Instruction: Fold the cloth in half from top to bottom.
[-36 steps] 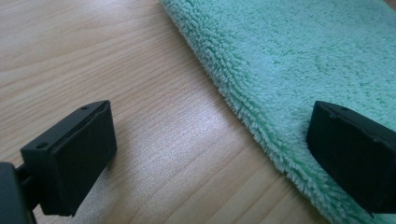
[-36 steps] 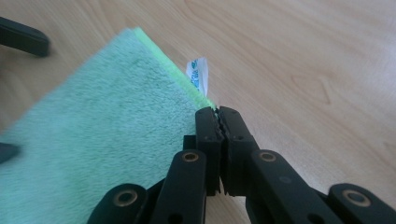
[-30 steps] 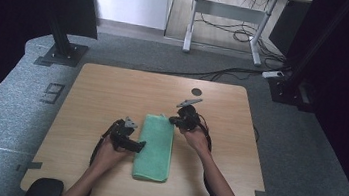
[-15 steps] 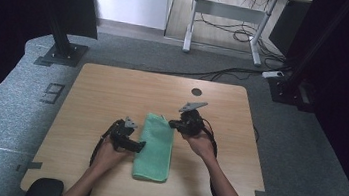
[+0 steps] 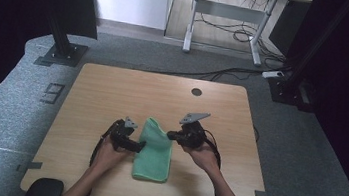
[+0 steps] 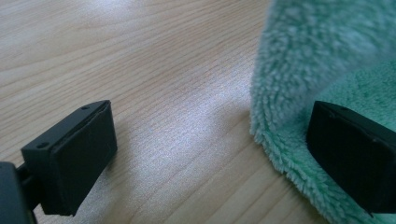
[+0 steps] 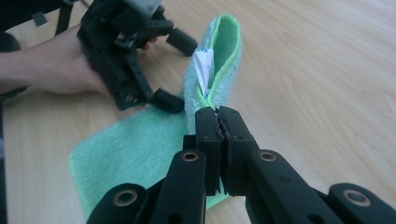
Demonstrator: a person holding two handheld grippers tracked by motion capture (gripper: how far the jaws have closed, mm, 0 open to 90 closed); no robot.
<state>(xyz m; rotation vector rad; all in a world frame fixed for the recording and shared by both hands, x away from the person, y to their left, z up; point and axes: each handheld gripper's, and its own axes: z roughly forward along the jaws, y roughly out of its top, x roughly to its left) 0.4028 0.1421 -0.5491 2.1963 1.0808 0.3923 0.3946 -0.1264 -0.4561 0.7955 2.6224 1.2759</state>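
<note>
- Lying on the worktop (image 5: 112, 95): green towel (image 5: 152, 161).
- Right tongs (image 5: 172, 135): clamped on the towel's lifted corner.
- Left tongs (image 5: 140, 147): spread wide, straddling the towel's edge.

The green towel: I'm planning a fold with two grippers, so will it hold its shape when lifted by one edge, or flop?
Probably flop. The towel is thick, fluffy cloth, and the end pinched by the right gripper curls into a loop while the rest lies flat. It looks light. Its pile likely grips the wooden table, so pushing may bunch it.
</note>
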